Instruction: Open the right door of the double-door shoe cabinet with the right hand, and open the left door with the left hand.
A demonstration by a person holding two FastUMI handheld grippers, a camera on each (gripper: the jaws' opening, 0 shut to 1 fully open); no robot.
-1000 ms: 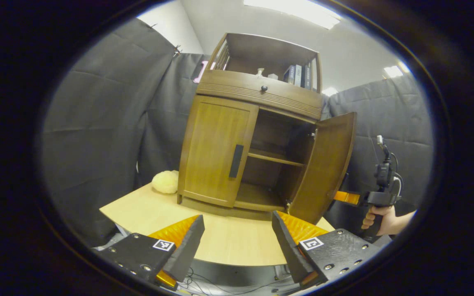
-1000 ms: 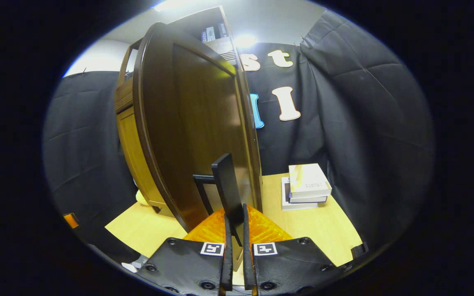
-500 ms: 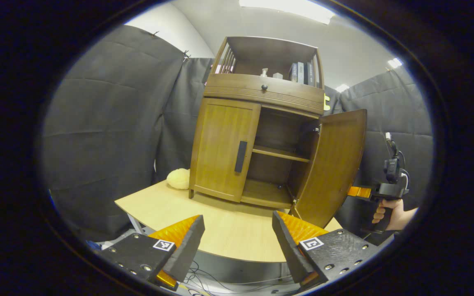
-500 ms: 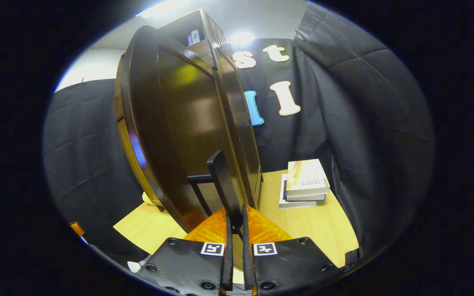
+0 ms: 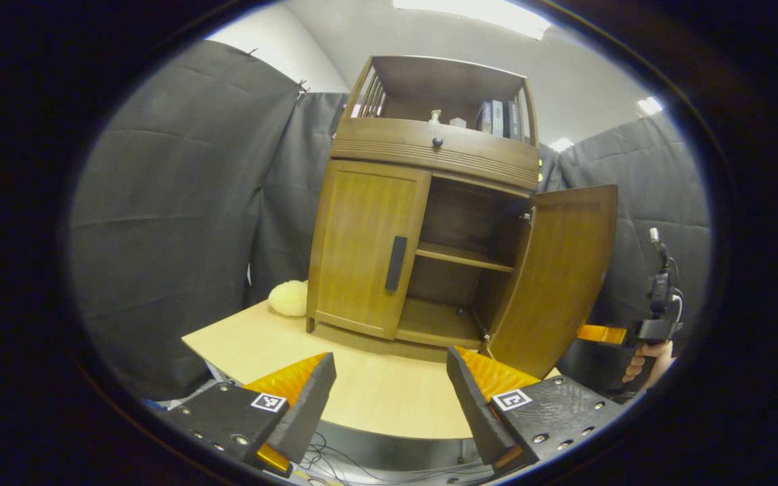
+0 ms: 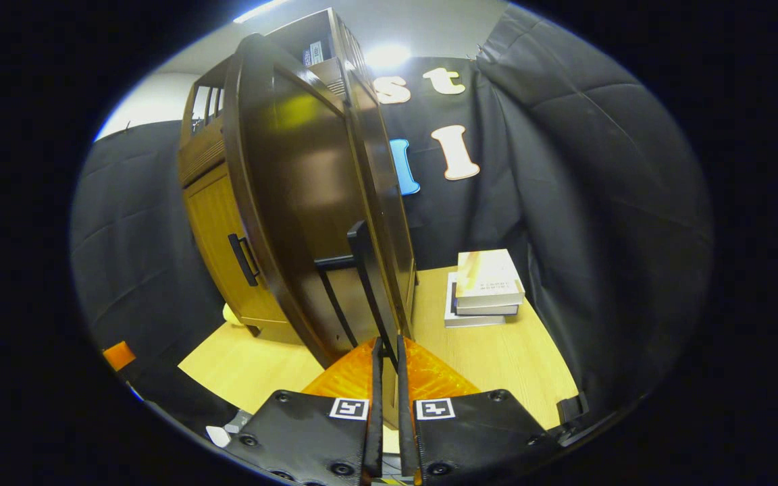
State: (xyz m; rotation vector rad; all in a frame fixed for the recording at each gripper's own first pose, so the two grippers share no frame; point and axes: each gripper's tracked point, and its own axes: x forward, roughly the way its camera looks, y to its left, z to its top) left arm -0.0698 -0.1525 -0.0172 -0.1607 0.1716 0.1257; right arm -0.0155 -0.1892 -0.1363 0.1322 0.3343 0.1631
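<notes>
Black cloth walls close in the booth, and a pale wooden desk carries the shoe cabinet, which stands upright toward the back of it. Its right door is swung well out, showing an inner shelf, while the left door sits flush and shut. On that shut door the dark handle runs vertically along the inner edge, beside the open compartment.

From the left gripper, whose jaws stand wide apart with nothing between them, that handle lies ahead and above, a little left of the line between the fingers and well apart from them. Because its long axis is upright, the jaws would probably need to close across it from either side. The left hand is the one facing this door, so the reach falls to it.

The right gripper has its jaws narrowed onto the right door's handle, the lower end of the bar pinched between them, and the door's dark outer face rises edge-on just ahead. A stack of books lies on the desk beyond, and a yellow fluffy thing sits beside the cabinet's left foot.
</notes>
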